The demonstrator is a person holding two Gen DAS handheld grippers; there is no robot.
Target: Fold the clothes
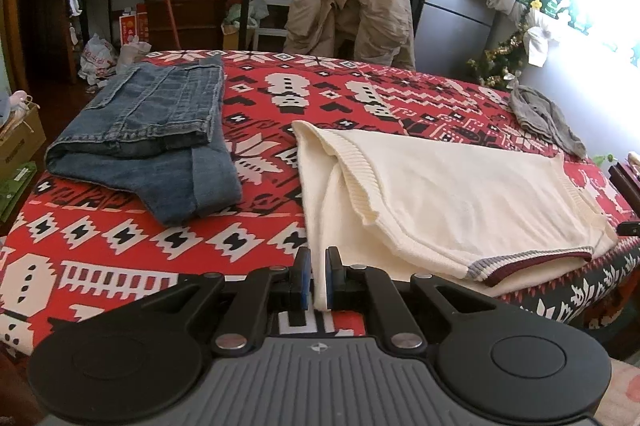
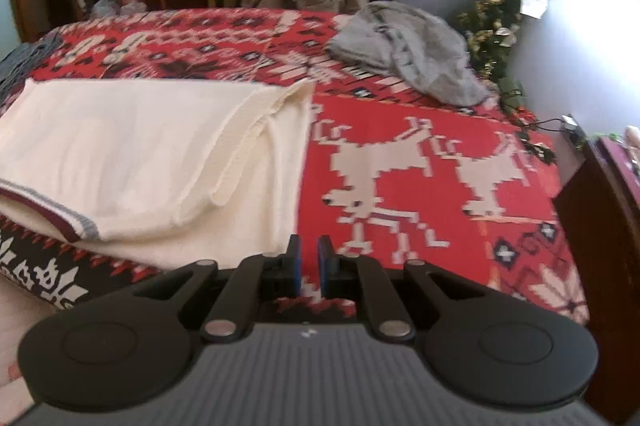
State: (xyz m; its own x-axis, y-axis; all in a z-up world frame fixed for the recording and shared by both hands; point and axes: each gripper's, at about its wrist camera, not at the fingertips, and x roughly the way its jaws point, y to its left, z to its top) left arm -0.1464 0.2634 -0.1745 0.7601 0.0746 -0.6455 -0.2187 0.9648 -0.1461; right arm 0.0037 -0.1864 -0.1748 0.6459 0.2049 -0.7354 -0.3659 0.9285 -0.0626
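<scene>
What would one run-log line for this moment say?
left tongs: shut on cream sweater edge | right tongs: open, empty | jeans: folded

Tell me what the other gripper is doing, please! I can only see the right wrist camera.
Observer: The left gripper has its jaws pinched on the left edge of the cream sweater, at the end nearest the camera.
Operator: Is anything else over on that side?
Observer: Yes. Folded blue jeans lie to the left of the sweater, with a strip of the red blanket showing between them.
</scene>
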